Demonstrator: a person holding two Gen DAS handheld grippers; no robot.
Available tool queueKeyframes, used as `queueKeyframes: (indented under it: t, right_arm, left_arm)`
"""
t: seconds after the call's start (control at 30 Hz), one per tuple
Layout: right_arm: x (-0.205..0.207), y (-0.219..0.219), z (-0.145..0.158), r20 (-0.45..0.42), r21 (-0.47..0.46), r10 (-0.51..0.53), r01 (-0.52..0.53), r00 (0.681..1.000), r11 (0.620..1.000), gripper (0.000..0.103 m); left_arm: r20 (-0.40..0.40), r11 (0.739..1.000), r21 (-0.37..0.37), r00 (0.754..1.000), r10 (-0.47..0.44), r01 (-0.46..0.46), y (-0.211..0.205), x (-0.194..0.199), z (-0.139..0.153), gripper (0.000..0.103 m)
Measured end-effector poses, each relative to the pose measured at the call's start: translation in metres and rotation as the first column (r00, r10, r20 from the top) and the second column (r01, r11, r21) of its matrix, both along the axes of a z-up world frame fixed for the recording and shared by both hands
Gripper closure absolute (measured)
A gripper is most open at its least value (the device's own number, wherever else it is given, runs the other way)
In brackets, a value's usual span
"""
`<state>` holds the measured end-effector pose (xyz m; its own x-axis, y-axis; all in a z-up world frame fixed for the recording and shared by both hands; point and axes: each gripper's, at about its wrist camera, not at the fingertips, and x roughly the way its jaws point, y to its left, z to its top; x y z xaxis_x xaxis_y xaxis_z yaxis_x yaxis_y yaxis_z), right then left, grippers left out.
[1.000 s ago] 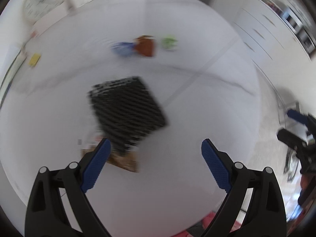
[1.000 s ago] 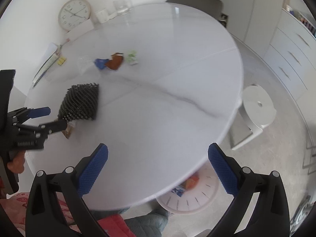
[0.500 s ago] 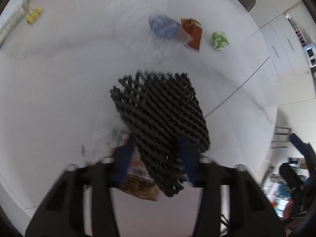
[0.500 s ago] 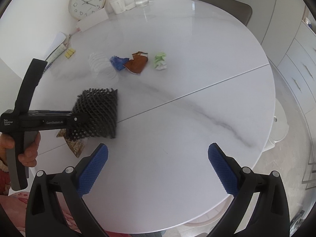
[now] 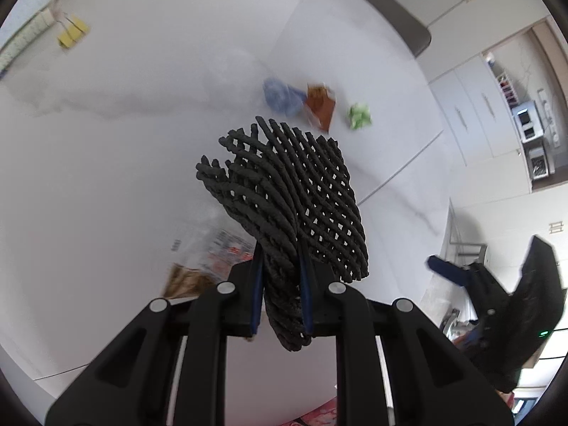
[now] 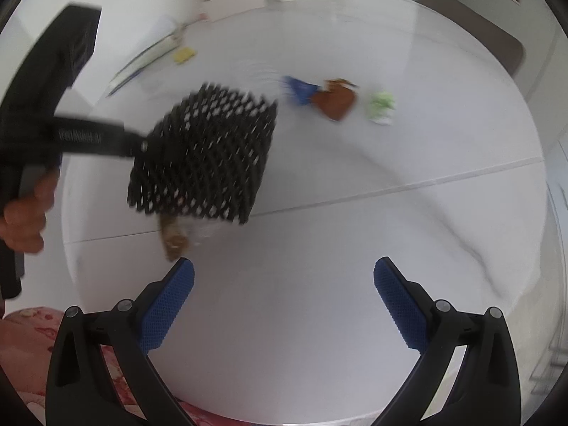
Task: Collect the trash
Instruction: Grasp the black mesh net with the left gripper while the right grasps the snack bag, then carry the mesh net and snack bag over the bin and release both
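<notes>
Left tongs (image 5: 280, 291) clamped on a black foam mesh sleeve (image 5: 294, 198), lifted off the white tabletop (image 5: 124, 149).
Their jaws have just been closing, the mesh pinched between them; the right tongs (image 6: 284, 305) hang spread and empty. A brown wrapper (image 6: 172, 238) lies below the mesh; blue (image 6: 300, 88), orange-brown (image 6: 335, 103) and green (image 6: 381, 106) scraps sit farther off. Judged step: first pickup; next, carry it to a bin, none visible.

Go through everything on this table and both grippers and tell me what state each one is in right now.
Left gripper: just closed, shut on black foam mesh netting, which is lifted and folded.
Right gripper: open, empty.
Clear printed wrapper: lying flat under the netting.
Blue crumpled wrapper: lying loose.
Brown torn wrapper: lying loose, touching the blue one.
Green crumpled paper: lying alone.
White marble table: not yet cleared.
</notes>
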<state>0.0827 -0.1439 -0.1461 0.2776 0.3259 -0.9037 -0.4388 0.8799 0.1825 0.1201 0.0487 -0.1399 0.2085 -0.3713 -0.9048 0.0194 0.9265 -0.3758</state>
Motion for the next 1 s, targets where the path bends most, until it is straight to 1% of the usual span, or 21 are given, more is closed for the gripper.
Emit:
queueKeyframes:
  t: [0.1,0.2,0.27,0.37,0.47,0.5,0.6,0.67,0.7,0.73,0.77,0.8,0.87,0.9,1.0]
  right_arm:
    - [0.0,0.029,-0.002,0.018,0.008,0.089,-0.089,0.996,0.996,0.003]
    - [0.005,0.062,-0.01,0.033,-0.009,0.185,-0.185,0.982,0.983,0.003]
    - [0.007,0.082,-0.017,0.041,-0.018,0.234,-0.234,0.971,0.972,0.003]
    - [0.015,0.112,-0.03,0.046,-0.062,0.311,-0.308,0.949,0.949,0.003]
    - [0.025,0.14,-0.047,0.042,-0.132,0.392,-0.384,0.919,0.914,0.003]
    - [0.028,0.149,-0.055,0.033,-0.159,0.421,-0.411,0.907,0.898,0.003]
    - [0.035,0.163,-0.072,0.005,-0.197,0.466,-0.456,0.885,0.868,0.003]
    - [0.037,0.167,-0.077,-0.001,-0.206,0.482,-0.472,0.876,0.857,0.004]
    - [0.037,0.167,-0.079,-0.008,-0.198,0.486,-0.478,0.874,0.856,0.015]
    - [0.04,0.167,-0.082,-0.035,-0.18,0.484,-0.482,0.874,0.857,0.024]
    - [0.043,0.165,-0.083,-0.058,-0.145,0.471,-0.474,0.88,0.869,0.034]
    - [0.044,0.161,-0.08,-0.055,-0.119,0.454,-0.457,0.889,0.881,0.04]
    - [0.044,0.155,-0.076,-0.041,-0.122,0.43,-0.431,0.902,0.894,0.054]
    - [0.043,0.147,-0.071,-0.033,-0.111,0.403,-0.404,0.914,0.908,0.059]
    - [0.038,0.116,-0.054,-0.018,-0.054,0.308,-0.308,0.951,0.95,0.065]
  left_arm:
    - [0.059,0.998,0.055,0.998,0.029,-0.033,0.025,-0.007,0.019,0.086]
    - [0.091,0.991,0.104,0.993,0.074,-0.083,0.055,-0.013,0.03,0.086]
    - [0.095,0.985,0.123,0.989,0.112,-0.123,0.075,-0.016,0.03,0.086]
    - [0.092,0.975,0.153,0.985,0.149,-0.162,0.102,-0.024,0.03,0.086]
    - [0.081,0.968,0.162,0.98,0.181,-0.192,0.122,-0.032,0.027,0.086]
    - [0.078,0.967,0.162,0.979,0.187,-0.198,0.127,-0.034,0.026,0.086]
    - [0.07,0.963,0.17,0.978,0.198,-0.208,0.133,-0.038,0.022,0.086]
    - [0.065,0.963,0.174,0.978,0.199,-0.208,0.132,-0.039,0.019,0.086]
    - [0.066,0.963,0.174,0.978,0.199,-0.208,0.133,-0.042,0.018,0.086]
    - [0.065,0.963,0.174,0.978,0.196,-0.204,0.132,-0.043,0.018,0.086]
    - [0.066,0.964,0.176,0.979,0.193,-0.202,0.131,-0.044,0.018,0.086]
    - [0.068,0.964,0.18,0.98,0.188,-0.197,0.129,-0.045,0.018,0.086]
    - [0.07,0.967,0.178,0.982,0.174,-0.184,0.123,-0.045,0.019,0.086]
    - [0.071,0.968,0.177,0.983,0.168,-0.178,0.121,-0.045,0.019,0.086]
    - [0.082,0.977,0.167,0.989,0.12,-0.132,0.101,-0.044,0.024,0.086]
